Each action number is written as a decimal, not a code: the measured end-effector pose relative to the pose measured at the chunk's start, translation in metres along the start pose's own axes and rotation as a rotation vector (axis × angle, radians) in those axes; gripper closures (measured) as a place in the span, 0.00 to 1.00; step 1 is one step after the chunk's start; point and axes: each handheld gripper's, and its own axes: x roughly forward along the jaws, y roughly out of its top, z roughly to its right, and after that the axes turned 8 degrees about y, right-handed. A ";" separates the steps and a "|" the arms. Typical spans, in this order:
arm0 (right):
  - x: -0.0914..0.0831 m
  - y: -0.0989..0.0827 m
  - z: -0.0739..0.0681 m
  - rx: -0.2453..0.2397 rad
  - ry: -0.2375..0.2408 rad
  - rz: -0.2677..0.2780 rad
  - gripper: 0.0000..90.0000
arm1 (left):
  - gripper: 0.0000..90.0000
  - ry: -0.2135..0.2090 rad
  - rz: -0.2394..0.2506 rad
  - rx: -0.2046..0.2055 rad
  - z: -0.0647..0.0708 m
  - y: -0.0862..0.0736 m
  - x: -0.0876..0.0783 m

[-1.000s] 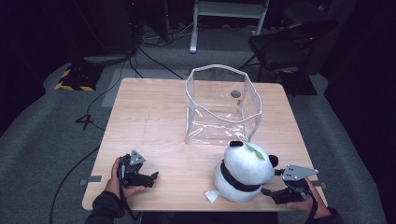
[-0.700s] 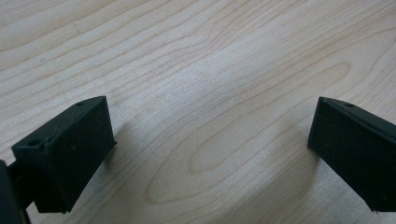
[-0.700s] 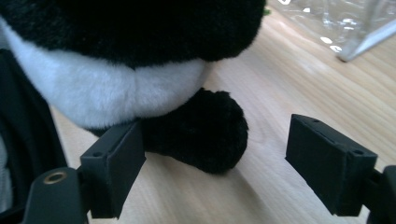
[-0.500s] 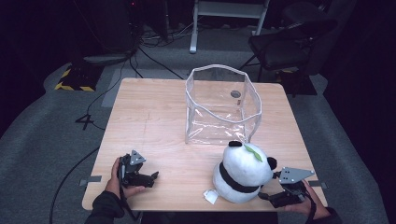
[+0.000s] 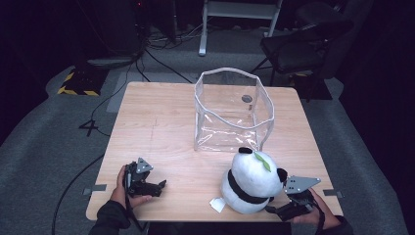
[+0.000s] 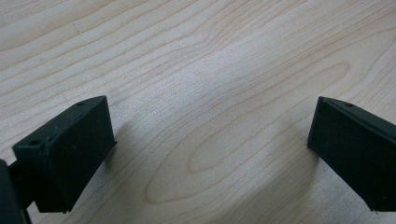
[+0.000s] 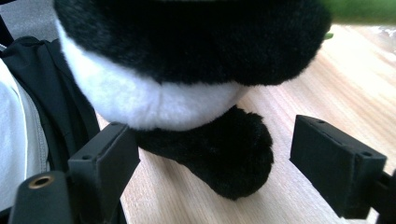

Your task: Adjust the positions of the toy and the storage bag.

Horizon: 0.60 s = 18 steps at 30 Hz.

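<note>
In the high view, the right gripper (image 5: 280, 211) is held low at the near right corner of the wooden table (image 5: 161, 122), its jaws pointed toward the plush panda (image 5: 250, 182), which sits upright just beside it, on the side its jaws face. A white tag (image 5: 217, 204) is seen at the panda's base on the side away from this gripper, and a green leaf (image 5: 263, 161) lies on its head. Beyond the panda, farther from the gripper, a clear plastic bag (image 5: 234, 111) stands open-topped. The left gripper (image 5: 159, 186) is held near the table's near left edge, well apart from the panda, with bare wood ahead of it.

In the left gripper view, the left gripper (image 6: 210, 149) is shown with its two black jaws spread wide over plain wood grain, and nothing is held between them.

In the right gripper view, the right gripper (image 7: 215, 154) is shown with its jaws standing wide; they have just been opening. The panda's black paw (image 7: 229, 154) lies between the jaws, close to the left one and clear of the right one, so no grip is made. The panda's white belly and black band are seen above the paw.
</note>
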 end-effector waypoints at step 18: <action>0.005 -0.009 0.003 -0.053 -0.001 0.037 0.72 | 0.01 0.002 -0.002 -0.001 0.001 0.001 0.000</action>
